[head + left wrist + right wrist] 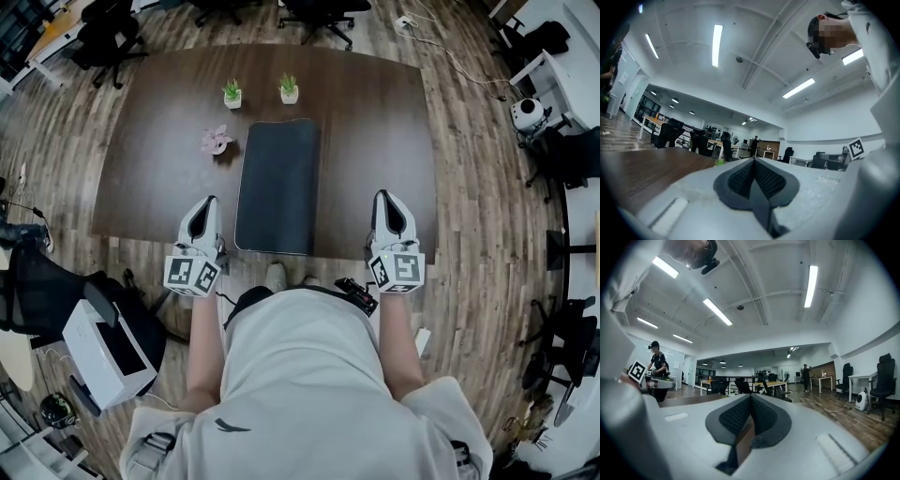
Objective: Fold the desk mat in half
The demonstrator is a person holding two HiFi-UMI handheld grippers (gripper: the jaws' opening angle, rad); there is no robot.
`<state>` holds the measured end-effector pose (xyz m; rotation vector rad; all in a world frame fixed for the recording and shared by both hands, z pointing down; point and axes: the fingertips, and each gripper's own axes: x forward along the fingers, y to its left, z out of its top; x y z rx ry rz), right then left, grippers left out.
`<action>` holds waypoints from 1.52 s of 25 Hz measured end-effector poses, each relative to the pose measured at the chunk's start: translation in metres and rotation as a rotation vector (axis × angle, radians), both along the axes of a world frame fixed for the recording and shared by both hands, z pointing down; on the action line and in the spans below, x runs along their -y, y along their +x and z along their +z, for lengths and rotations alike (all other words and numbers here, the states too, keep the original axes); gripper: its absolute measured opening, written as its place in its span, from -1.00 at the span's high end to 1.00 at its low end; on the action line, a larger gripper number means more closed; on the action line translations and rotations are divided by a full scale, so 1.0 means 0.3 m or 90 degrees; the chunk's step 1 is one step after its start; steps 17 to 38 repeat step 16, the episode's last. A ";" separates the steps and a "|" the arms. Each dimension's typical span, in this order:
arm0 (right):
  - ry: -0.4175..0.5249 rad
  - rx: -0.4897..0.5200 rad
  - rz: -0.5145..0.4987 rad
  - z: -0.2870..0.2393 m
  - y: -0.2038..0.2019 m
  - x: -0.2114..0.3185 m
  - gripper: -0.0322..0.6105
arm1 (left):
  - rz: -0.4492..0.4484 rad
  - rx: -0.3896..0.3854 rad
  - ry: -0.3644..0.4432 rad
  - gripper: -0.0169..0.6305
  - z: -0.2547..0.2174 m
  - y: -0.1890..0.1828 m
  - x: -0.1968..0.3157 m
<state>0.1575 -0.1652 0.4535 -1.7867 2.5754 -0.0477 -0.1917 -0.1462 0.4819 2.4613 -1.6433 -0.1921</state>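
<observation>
The left tongs [753, 161] are shut pad to pad, with nothing between them. The right tongs [750, 397] also meet at the tips and hold nothing; only a brown sliver shows through the gap lower down. Both gripper views look up at ceiling lights, so both pairs are tilted upward.

In the head view the left tongs [207, 202] and right tongs [385, 196] sit in the lower middle of the frame, at the near edge of the dark brown wooden worktop [375, 131]. They lie on either side of the dark grey rectangular desk mat [277, 186], apart from it.

The mat lies flat at the frame's centre as a long, narrow strip, its near short edge close to the worktop's near edge. I cannot make out a doubled layer or a crease. The strip fits either a single sheet lying open or a mat already doubled along its length, so the pictures do not settle which move is due.

Above it stand 2 small green plants in white pots [232, 94] [289, 89], and a pink flower-like ornament [216, 141] is just beside its upper left corner.

The only markings are the black-and-white square markers on the cubes [192, 275] [396, 270]. No brand or writing is legible.
</observation>
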 end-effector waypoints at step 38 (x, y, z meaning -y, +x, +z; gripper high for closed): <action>-0.016 -0.004 -0.007 0.019 -0.009 0.007 0.90 | -0.004 -0.010 0.000 0.94 0.002 -0.010 0.012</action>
